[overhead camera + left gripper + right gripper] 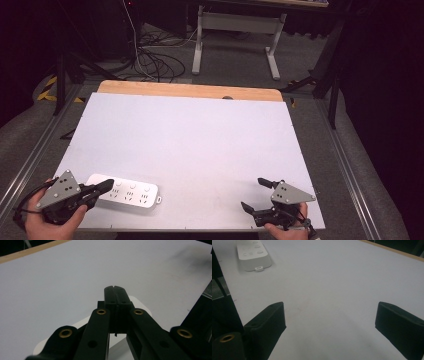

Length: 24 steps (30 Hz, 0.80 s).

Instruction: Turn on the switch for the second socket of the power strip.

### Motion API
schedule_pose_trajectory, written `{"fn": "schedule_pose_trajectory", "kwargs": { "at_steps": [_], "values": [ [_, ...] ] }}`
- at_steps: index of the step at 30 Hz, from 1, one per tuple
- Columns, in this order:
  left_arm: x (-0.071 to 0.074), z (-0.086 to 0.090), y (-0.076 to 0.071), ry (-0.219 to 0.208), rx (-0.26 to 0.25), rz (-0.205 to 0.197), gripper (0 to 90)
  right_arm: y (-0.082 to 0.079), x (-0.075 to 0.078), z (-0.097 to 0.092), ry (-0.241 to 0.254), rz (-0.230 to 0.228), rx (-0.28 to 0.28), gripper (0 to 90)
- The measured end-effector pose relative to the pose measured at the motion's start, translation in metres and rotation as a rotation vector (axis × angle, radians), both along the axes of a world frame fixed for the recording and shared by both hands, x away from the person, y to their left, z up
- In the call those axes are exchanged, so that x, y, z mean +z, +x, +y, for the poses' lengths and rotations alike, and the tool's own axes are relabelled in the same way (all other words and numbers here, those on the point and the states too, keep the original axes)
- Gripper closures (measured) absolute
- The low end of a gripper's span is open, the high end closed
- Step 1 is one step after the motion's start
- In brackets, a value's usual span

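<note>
A white power strip (pixel 131 192) with several sockets lies flat near the table's front left edge. My left gripper (pixel 106 185) is over the strip's left end with its jaws pressed together and nothing between them. In the left gripper view the closed fingertips (pixel 115 293) hang over the strip (pixel 139 304), whose white body shows beneath the jaws. My right gripper (pixel 255 193) stands open at the front right, low over bare table, nothing between its fingers. The right gripper view has the strip (pixel 253 253) far off at the upper left, beyond the open jaws (pixel 330 320).
The white tabletop (pixel 190 135) has a wooden strip (pixel 190 91) along its far edge. Metal rails run along both sides of the table. Behind it are floor cables (pixel 155 62) and a grey desk frame (pixel 235 30).
</note>
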<state>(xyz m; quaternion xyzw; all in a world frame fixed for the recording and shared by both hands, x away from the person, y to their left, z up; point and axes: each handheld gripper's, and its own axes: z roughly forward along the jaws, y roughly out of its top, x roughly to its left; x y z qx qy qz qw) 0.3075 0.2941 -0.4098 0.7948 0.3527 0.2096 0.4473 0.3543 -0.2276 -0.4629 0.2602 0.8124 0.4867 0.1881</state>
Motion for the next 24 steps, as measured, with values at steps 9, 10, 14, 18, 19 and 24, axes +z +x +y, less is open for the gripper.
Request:
{"fn": "schedule_pose_trajectory", "kwargs": {
  "at_steps": [9,10,14,18,19,24],
  "values": [
    [-0.005,0.001,0.02,0.013,0.02,0.108,89.7,0.0,0.0,0.0,-0.004,0.0,0.0,9.8],
    [-0.006,0.002,0.022,0.023,0.022,0.109,89.7,0.0,0.0,0.0,-0.003,0.0,0.0,9.8],
    [-0.009,0.001,0.027,0.013,0.032,0.145,89.7,0.0,0.0,0.0,-0.008,0.0,0.001,9.8],
    [-0.013,0.002,0.034,0.021,0.043,0.184,89.7,0.0,0.0,0.0,-0.006,0.0,0.001,9.8],
    [-0.014,0.003,0.036,0.022,0.044,0.193,89.7,0.0,0.0,0.0,-0.004,0.0,0.002,9.8],
    [-0.02,0.002,0.044,0.044,0.047,0.23,89.7,0.0,0.0,0.0,-0.006,0.001,0.002,9.8]
  ]
}}
